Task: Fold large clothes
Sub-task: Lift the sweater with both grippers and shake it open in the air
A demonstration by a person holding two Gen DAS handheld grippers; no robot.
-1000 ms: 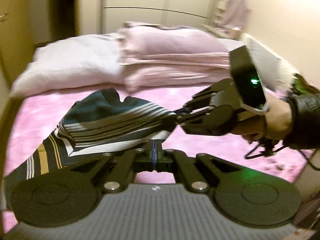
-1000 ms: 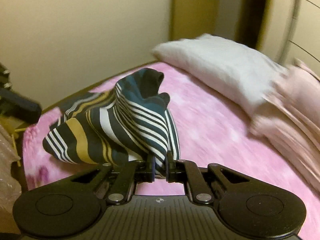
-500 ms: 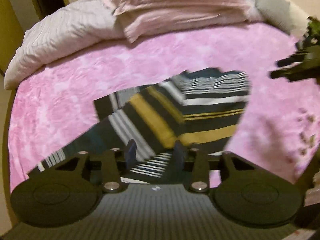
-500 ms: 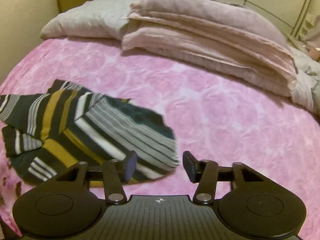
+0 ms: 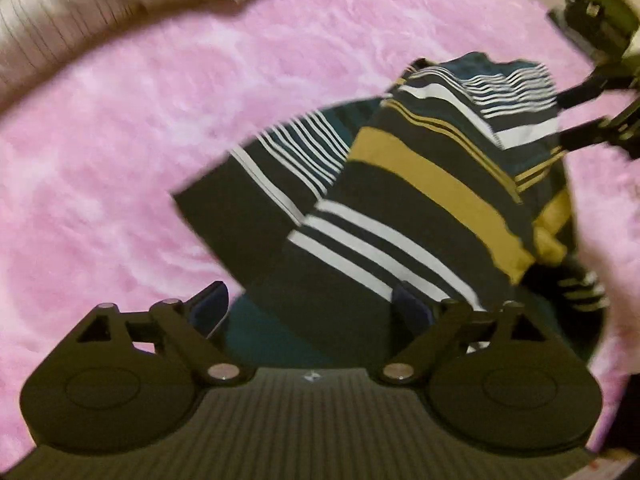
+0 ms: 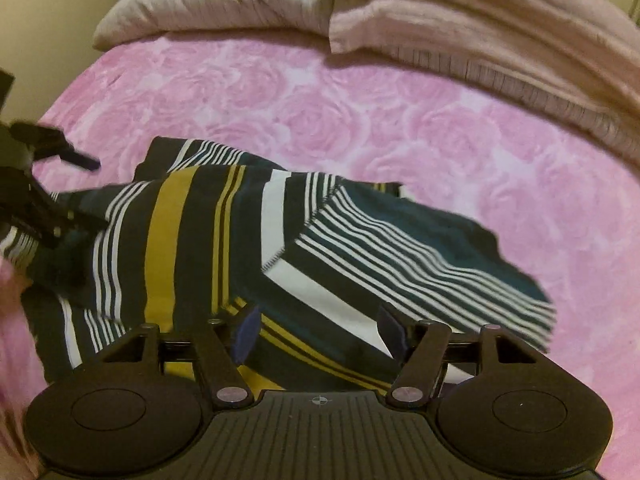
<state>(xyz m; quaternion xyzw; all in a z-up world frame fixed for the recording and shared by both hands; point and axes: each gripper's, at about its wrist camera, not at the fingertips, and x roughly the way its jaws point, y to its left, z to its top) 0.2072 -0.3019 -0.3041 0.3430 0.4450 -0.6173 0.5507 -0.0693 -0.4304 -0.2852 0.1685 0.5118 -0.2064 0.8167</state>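
Striped garment (image 6: 240, 248), dark teal-black with white and mustard bands, lies loosely folded on the pink rose-print bedspread (image 6: 400, 120), lower centre of both views. Left gripper (image 5: 310, 308) stands wide, jaws having just been opening, cloth below them, unpinched. Right gripper (image 6: 316, 330) likewise wide, just opening, nothing clamped. A second ago both pinched the garment aloft; it now rests on the bed.

- a bed covered by a pink rose-patterned blanket (image 6: 400, 120) carries everything.
- a striped garment (image 6: 248, 240) in dark teal, white and mustard lies rumpled on the blanket, partly folded over itself.
- at the far end lie a pale grey pillow (image 6: 208, 0) and, beside it, stacked pinkish folded bedding (image 6: 500, 28).
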